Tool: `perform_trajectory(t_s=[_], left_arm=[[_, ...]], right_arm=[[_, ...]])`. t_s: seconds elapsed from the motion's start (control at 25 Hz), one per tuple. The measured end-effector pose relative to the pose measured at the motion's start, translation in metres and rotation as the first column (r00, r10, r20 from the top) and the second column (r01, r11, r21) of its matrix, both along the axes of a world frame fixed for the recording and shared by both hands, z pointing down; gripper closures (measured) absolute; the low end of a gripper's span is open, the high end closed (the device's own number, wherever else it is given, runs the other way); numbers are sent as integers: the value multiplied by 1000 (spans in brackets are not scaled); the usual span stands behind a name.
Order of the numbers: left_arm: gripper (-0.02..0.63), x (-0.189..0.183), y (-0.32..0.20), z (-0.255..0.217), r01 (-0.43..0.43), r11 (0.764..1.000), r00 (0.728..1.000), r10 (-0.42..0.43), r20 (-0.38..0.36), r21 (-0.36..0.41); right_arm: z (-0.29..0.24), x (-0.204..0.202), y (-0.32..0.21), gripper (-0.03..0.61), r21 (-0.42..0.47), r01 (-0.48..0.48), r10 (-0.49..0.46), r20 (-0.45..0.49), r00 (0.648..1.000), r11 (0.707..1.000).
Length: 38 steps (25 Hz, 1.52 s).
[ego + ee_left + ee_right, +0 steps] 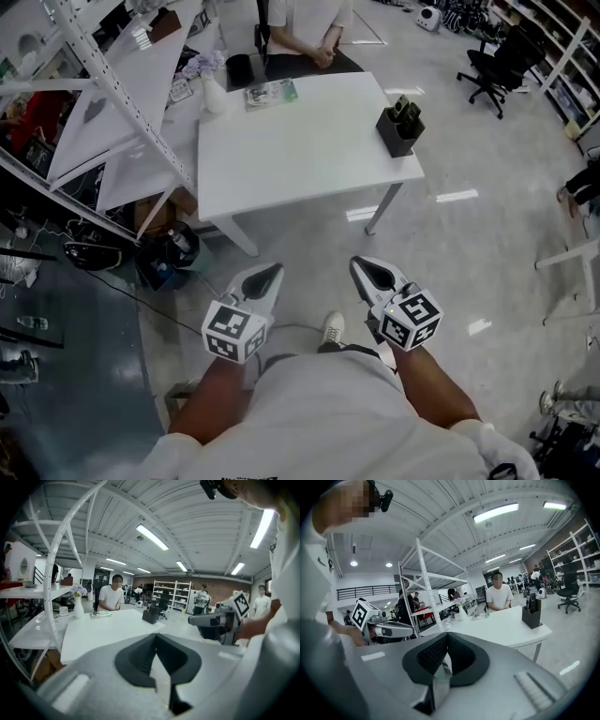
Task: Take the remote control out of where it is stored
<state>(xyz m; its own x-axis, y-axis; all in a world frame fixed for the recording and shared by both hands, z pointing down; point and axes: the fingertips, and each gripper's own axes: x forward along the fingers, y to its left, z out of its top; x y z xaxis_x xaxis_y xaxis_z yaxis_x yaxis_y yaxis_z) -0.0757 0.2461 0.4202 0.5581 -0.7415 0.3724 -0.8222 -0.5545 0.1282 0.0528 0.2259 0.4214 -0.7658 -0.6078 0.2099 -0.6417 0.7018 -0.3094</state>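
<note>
A black holder (400, 129) stands near the right edge of the white table (300, 155), with dark remote controls (403, 108) upright in it. The holder also shows far off in the left gripper view (151, 616) and in the right gripper view (531, 615). Both grippers hang low in front of the person's body, well short of the table. My left gripper (269, 276) is shut with nothing in it. My right gripper (364, 270) is shut and empty as well. Each one's jaws meet at the tip in its own view, left gripper (155, 636) and right gripper (446, 636).
A person (300, 33) sits at the table's far side. A white vase with flowers (211, 89) and a green booklet (271, 94) lie at the far left of the tabletop. A white shelving rack (103, 103) and a black bag (169, 255) stand left; an office chair (497, 61) stands far right.
</note>
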Motion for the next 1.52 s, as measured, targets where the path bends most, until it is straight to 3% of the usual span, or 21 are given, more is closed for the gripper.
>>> perform_trajectory(t_s=[0.52, 1.04, 1.52], left_arm=[[612, 59, -73, -11, 15, 999, 999, -17, 47, 44], [612, 66, -106, 3, 20, 1000, 998, -20, 55, 5], [612, 64, -177, 8, -27, 1000, 998, 27, 52, 0]], right_arm=[[3, 50, -70, 572, -6, 55, -55, 13, 998, 998], [20, 55, -98, 572, -40, 68, -67, 24, 997, 997], [29, 44, -159, 572, -61, 43, -42, 5, 999, 997]])
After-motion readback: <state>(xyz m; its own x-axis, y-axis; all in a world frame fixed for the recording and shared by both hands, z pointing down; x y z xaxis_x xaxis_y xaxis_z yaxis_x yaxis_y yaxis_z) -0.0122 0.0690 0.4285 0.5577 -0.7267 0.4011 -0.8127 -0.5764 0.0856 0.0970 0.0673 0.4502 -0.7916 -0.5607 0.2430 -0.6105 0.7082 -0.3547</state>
